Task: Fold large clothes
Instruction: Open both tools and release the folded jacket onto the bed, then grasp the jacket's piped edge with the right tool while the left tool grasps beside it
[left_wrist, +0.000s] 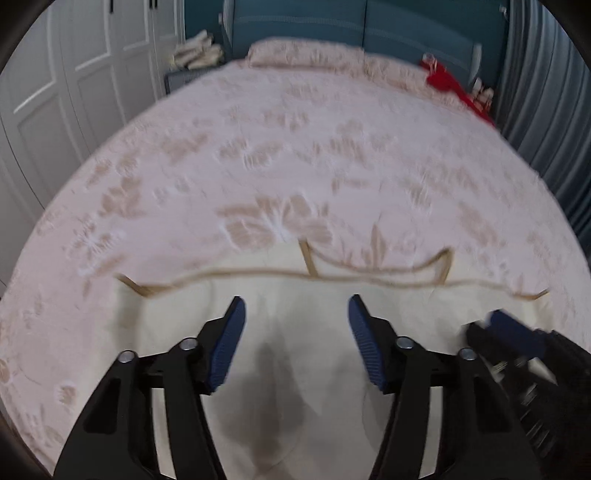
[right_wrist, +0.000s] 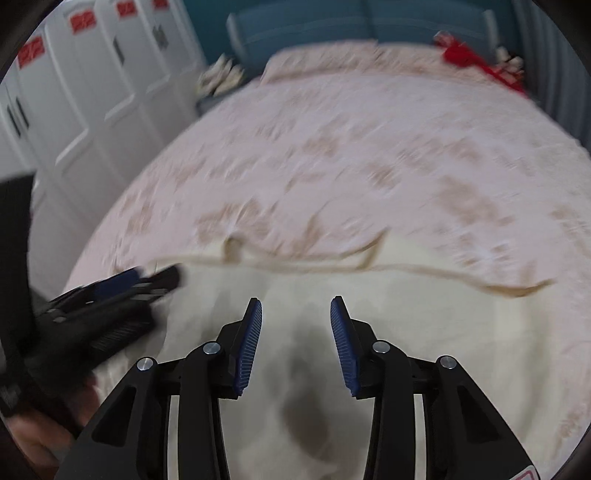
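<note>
A cream garment with tan trim along its far edge lies flat on the near part of a bed; it also shows in the right wrist view. My left gripper hovers over it, open and empty. My right gripper is also over it, open and empty. The right gripper shows blurred at the lower right of the left wrist view. The left gripper shows blurred at the left of the right wrist view.
The bed has a pink floral cover and a pillow at its head. A red item lies at the far right corner. White wardrobe doors stand to the left, a teal headboard behind.
</note>
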